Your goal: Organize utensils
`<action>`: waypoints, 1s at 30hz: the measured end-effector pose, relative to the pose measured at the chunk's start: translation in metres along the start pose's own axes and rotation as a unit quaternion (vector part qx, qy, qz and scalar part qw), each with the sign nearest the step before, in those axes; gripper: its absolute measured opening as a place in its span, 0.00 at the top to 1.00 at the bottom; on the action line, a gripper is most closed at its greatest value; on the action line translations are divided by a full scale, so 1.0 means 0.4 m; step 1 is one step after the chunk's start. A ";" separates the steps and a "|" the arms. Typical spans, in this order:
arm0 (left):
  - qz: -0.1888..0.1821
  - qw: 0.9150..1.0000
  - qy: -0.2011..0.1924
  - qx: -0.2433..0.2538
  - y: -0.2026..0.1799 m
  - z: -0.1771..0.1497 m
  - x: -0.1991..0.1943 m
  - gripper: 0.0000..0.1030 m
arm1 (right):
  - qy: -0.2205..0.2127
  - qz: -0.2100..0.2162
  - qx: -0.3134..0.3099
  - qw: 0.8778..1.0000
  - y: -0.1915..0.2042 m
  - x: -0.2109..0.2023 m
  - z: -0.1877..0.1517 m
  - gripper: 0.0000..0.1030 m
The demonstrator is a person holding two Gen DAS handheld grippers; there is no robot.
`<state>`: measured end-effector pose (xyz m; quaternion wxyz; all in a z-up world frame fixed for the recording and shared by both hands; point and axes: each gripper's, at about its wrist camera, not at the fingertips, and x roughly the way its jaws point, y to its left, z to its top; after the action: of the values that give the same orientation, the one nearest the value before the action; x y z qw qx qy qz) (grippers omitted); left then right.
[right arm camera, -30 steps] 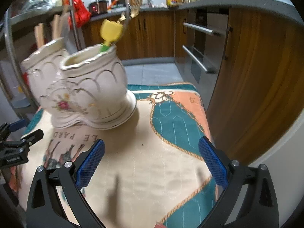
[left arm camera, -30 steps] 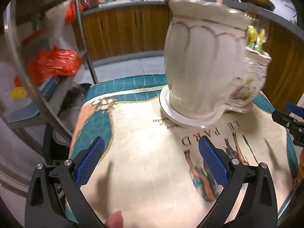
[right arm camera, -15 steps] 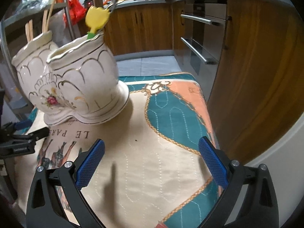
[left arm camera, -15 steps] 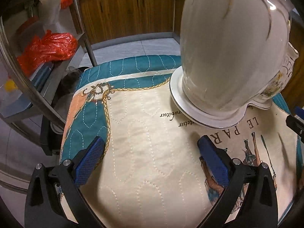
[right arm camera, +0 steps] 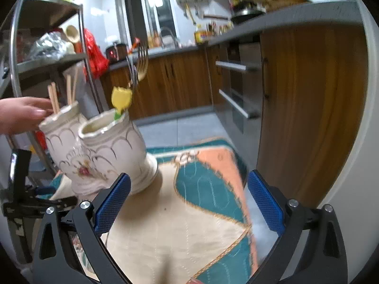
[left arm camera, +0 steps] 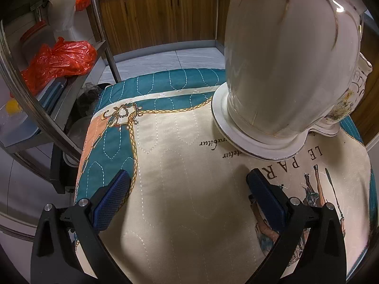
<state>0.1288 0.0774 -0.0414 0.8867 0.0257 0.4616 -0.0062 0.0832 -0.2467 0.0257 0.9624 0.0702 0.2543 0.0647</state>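
Two spread grippers over a quilted table mat.
Left gripper (left arm camera: 188, 189) and right gripper (right arm camera: 188, 189) hover low, empty. Chopsticks (right arm camera: 54, 98) stand upright in the far-left ceramic holder (right arm camera: 64, 139); a hand (right arm camera: 20, 113) touches its rim.

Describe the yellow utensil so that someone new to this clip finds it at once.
On the quilted table mat stands a white double ceramic utensil holder. The yellow tulip-shaped utensil rises from its nearer cup, on a green stem. The farther cup holds only plain wooden chopsticks.
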 end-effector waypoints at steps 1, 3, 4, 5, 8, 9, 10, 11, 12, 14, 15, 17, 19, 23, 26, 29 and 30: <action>0.000 1.000 0.000 0.000 -0.001 0.000 0.000 0.04 | -0.008 0.001 -0.001 1.000 -0.003 -0.006 -0.001 0.05; 0.000 1.000 0.000 0.000 0.000 0.000 0.000 0.04 | -0.013 0.006 0.001 1.000 -0.012 -0.011 0.006 0.05; 0.000 1.000 0.000 0.000 0.000 0.000 0.000 0.04 | -0.013 0.011 0.003 1.000 -0.018 -0.009 0.008 0.05; 0.000 1.000 0.000 0.000 0.000 0.000 0.000 0.04 | -0.012 0.014 0.005 1.000 -0.020 -0.015 0.004 0.05; 0.000 1.000 0.000 0.000 0.000 -0.001 0.000 0.04 | -0.003 0.020 0.009 1.000 -0.022 -0.010 0.006 0.05; 0.000 1.000 0.000 0.000 0.000 -0.001 0.000 0.04 | 0.000 0.022 0.011 1.000 -0.020 -0.012 0.004 0.05; 0.000 1.000 0.000 0.000 0.000 -0.001 0.000 0.04 | 0.003 0.026 0.011 1.000 -0.020 -0.012 0.005 0.05; 0.000 1.000 0.000 0.000 0.001 0.000 0.000 0.04 | 0.003 0.028 0.011 1.000 -0.017 -0.017 0.002 0.05; 0.000 1.000 0.000 0.000 -0.001 0.000 0.000 0.04 | 0.001 0.028 0.010 1.000 -0.016 -0.019 0.001 0.05; 0.000 1.000 0.000 0.000 -0.001 0.000 0.000 0.04 | 0.000 0.026 0.008 1.000 -0.013 -0.024 -0.004 0.05; 0.000 1.000 0.000 0.000 -0.001 0.000 -0.001 0.04 | 0.001 0.026 0.009 1.000 -0.012 -0.024 -0.006 0.05; 0.000 1.000 0.000 0.000 -0.001 0.000 -0.001 0.04 | 0.002 0.026 0.011 1.000 -0.015 -0.024 -0.007 0.05; 0.000 1.000 0.000 0.000 -0.001 0.000 -0.001 0.04 | 0.001 0.026 0.013 1.000 -0.013 -0.025 -0.009 0.05; 0.000 1.000 0.000 0.000 -0.001 0.000 -0.001 0.04 | 0.001 0.024 0.009 1.000 -0.013 -0.026 -0.011 0.05; 0.000 1.000 0.000 0.000 -0.001 0.000 -0.001 0.04 | -0.001 0.023 0.009 1.000 -0.014 -0.027 -0.010 0.05; 0.000 1.000 0.000 0.000 -0.001 0.000 0.000 0.04 | 0.000 0.019 0.007 1.000 -0.010 -0.022 -0.010 0.05; 0.000 1.000 0.000 0.000 0.000 0.000 0.000 0.04 | 0.002 0.018 0.008 1.000 -0.008 -0.020 -0.010 0.05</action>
<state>0.1288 0.0773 -0.0412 0.8867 0.0259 0.4616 -0.0062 0.0749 -0.2505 0.0256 0.9600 0.0822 0.2552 0.0806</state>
